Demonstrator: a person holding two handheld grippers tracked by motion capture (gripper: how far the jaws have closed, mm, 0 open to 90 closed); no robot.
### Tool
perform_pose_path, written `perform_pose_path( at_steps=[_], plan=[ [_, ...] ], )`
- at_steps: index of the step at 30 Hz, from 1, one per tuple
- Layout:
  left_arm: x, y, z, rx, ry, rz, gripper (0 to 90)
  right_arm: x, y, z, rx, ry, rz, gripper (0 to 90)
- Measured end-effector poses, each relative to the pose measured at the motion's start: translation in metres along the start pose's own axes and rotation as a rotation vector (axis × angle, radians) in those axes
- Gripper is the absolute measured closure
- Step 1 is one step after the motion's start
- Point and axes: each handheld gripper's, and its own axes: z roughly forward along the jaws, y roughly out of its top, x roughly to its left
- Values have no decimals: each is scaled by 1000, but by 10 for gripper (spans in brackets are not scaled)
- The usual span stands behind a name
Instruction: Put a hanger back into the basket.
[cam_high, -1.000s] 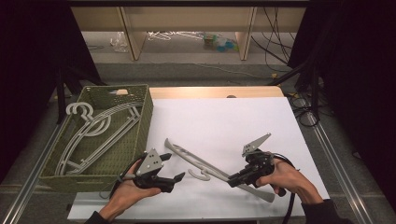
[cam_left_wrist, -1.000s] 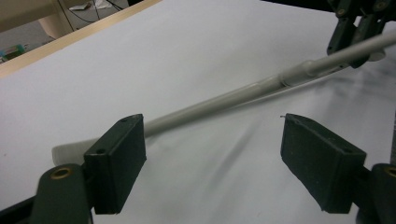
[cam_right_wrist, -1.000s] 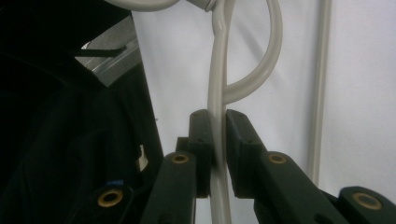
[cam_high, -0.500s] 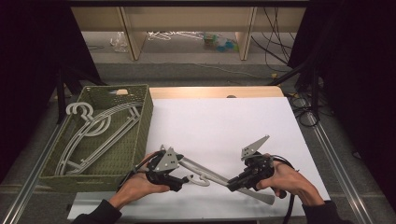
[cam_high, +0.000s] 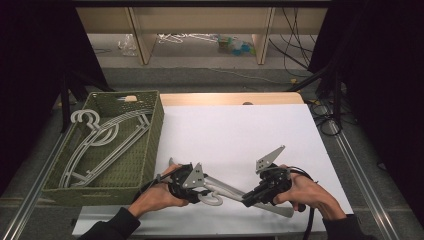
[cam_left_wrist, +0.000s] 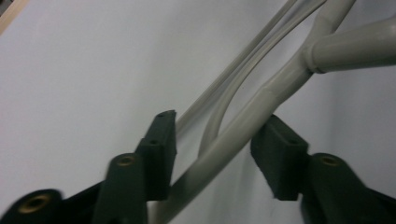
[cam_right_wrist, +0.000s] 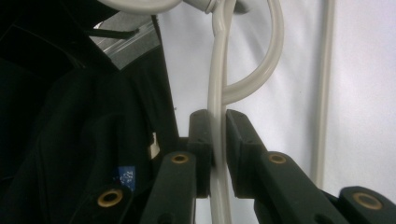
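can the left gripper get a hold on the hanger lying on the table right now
Probably yes. The left gripper has just been closing its jaws, and the hanger arm already runs between them with nothing in the way; a gap remains at one pad. The right gripper clamps it further along.

Black gripper, brass screws, dark sleeves

We see a hanger of smooth, slightly glossy grey plastic. The sheet looks matt white; the basket is rough woven green.
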Motion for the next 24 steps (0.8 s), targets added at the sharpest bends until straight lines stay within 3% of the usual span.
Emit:
perform_pose_path(
  at_steps=[4,7,10,13,14,16,18,19,20,24],
  plan=[
    [-4,6,1,41,-5,117,632,-3,-1,-3,3,-7,2,810],
    [-5,8,1,37,-6,143,658,-4,-2,-5,0,-40,-20,801],
    [-3,8,2,36,-15,144,676,-5,-1,-7,-1,-61,-19,784],
    [-1,10,3,33,-17,164,703,-8,0,-12,-26,-128,-6,710],
    [-1,10,3,33,-17,164,713,-8,0,-12,-26,-128,-6,710],
    [1,13,3,13,-26,140,729,-9,3,-15,-57,-198,11,617],
    [2,14,2,11,-21,142,735,-9,4,-17,-57,-209,6,602],
    [2,16,2,3,-21,140,755,-8,6,-19,-78,-257,14,500],
    [2,17,1,5,-24,138,766,-8,7,-20,-88,-283,14,464],
    [3,20,-1,-2,-15,93,784,-10,8,-28,-141,-343,30,431]
  ],
)
